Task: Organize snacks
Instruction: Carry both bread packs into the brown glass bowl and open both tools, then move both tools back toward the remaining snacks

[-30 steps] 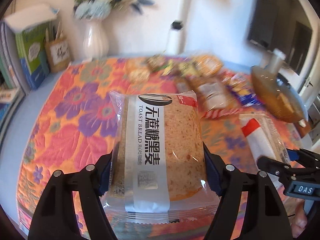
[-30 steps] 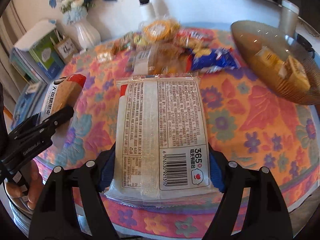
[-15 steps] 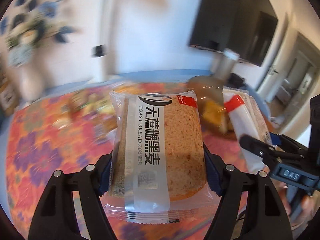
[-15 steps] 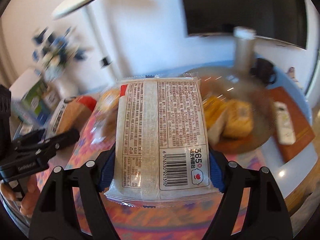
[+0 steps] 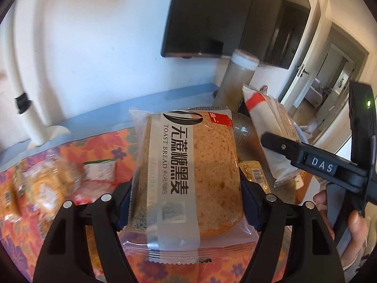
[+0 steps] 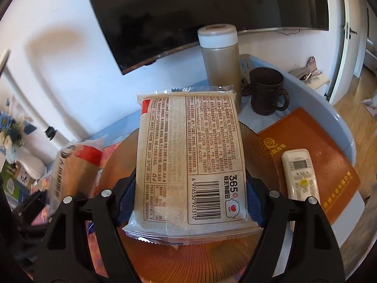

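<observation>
**Two bread packs carried to the bowl**

The left gripper is clamped on a toast bread pack, label side up, its blue pads pressing both long edges of the wrapper. The right gripper holds a second bread pack the same way, barcode side up. Both packs are lifted clear of the table.

The step in hand looks like the carry to the drop-off: the second bread pack hangs directly over the ribbed amber bowl, which sits near the table's right edge, between the flowered cloth and the brown book with a remote control on it. In the left wrist view the toast bread pack is just short of the bowl, and a yellow snack packet shows just past it, probably in the bowl. More wrapped snacks lie blurred on the cloth.

The next move likely calls for lowering each pack into the bowl and opening the jaws, one at a time so the grippers do not collide, while staying clear of the flask and mug at the back edge.
</observation>
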Motion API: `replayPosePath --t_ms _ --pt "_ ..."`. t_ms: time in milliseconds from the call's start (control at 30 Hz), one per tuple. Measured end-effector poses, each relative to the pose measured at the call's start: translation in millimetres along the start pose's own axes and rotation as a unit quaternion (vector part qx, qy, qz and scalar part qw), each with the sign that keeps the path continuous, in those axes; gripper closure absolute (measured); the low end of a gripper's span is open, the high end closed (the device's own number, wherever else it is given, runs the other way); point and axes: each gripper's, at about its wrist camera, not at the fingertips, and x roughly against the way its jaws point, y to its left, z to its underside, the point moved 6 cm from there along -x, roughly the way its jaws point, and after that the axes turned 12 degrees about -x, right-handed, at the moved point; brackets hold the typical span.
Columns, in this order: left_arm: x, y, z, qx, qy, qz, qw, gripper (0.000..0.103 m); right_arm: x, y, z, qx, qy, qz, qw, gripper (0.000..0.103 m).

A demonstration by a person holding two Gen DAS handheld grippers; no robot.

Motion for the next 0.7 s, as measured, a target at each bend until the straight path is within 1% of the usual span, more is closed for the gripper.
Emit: replayPosePath --t_ms 133,200,267,300,333,433,533,600,700 --pt "-21.8 1.2 -2.6 0.007 0.008 0.008 0.9999 0.030 -20.3 5.4 -8.2 -0.004 0.010 0.002 1.000 0.025" --pt "-26.7 2.4 -6.0 0.007 0.003 0.007 0.9999 0.027 -27.9 6.1 -10.8 -0.005 0.019 0.001 1.000 0.024" --pt "-26.2 5.1 -8.3 0.007 0.000 0.000 1.0000 0.013 -30.6 6.5 -12.3 -0.006 0.028 -0.006 1.000 0.024" --pt "-22.8 6.6 -9.4 0.008 -0.006 0.002 0.9999 0.012 -26.5 6.0 -11.8 -0.004 0.024 -0.012 1.000 0.024" --pt "-17.7 8.3 -8.6 0.010 -0.012 0.004 0.9999 0.012 -23.0 6.2 -11.8 0.000 0.021 -0.013 1.000 0.024" --pt "1.5 15.2 -7.5 0.011 -0.026 -0.009 0.9996 0.012 -8.2 6.9 -9.7 0.002 0.014 -0.019 1.000 0.024" --pt "31.0 22.9 -2.3 0.030 -0.044 -0.008 0.9986 0.012 9.6 11.0 -5.9 0.006 0.007 -0.026 1.000 0.024" --pt "55.1 27.3 1.6 0.038 -0.058 -0.009 0.9975 0.012 24.8 18.7 -0.6 0.016 -0.002 -0.027 1.000 0.024" --pt "95.2 32.6 10.3 0.043 -0.081 -0.023 0.9955 0.012 48.4 33.5 10.3 0.035 -0.014 -0.033 0.999 0.024"
